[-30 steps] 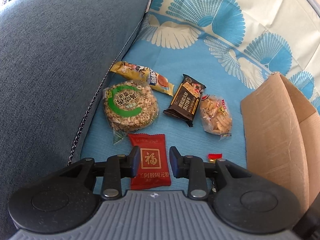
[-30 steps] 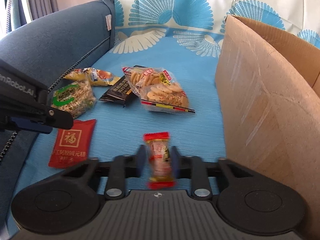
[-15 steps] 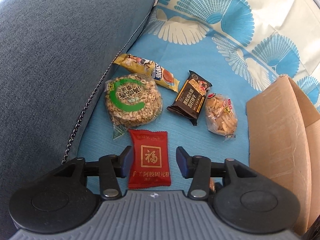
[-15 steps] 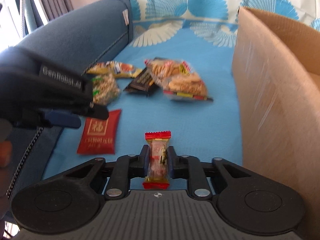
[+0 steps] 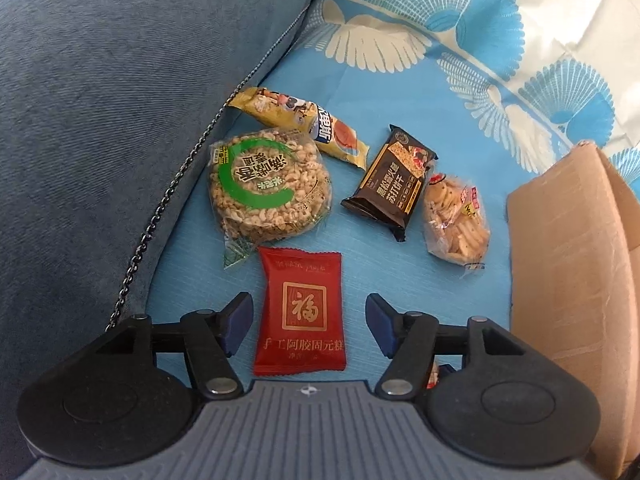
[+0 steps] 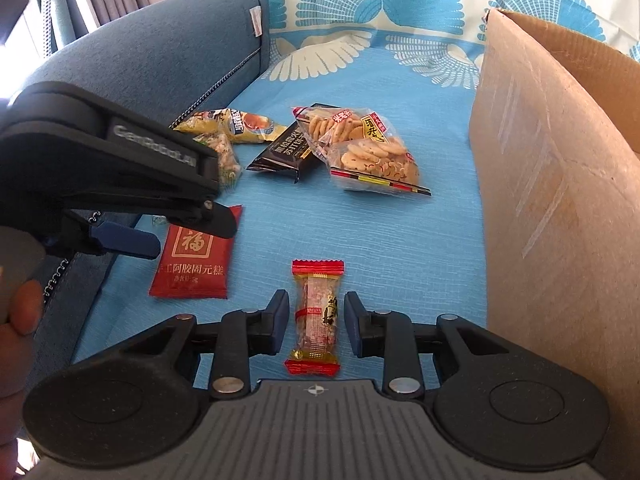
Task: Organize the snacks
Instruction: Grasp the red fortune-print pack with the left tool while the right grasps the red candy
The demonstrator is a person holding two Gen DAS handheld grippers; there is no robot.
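Grippers apart over sofa snacks: our left gripper (image 5: 308, 322), just widened, straddles the red packet (image 5: 302, 312); the right gripper (image 6: 316, 322), just loosened, flanks the small candy (image 6: 316, 316). We should centre each, apparently untouched, before closing.

The red packet (image 5: 301, 312) is showing a gold 福 in a square, with 手工阿胶固元糕 beneath; the black cracker packet (image 5: 390, 182) is reading 苏打饼干; the left gripper's (image 6: 132, 236) black body is carrying "GenRobot.AI".
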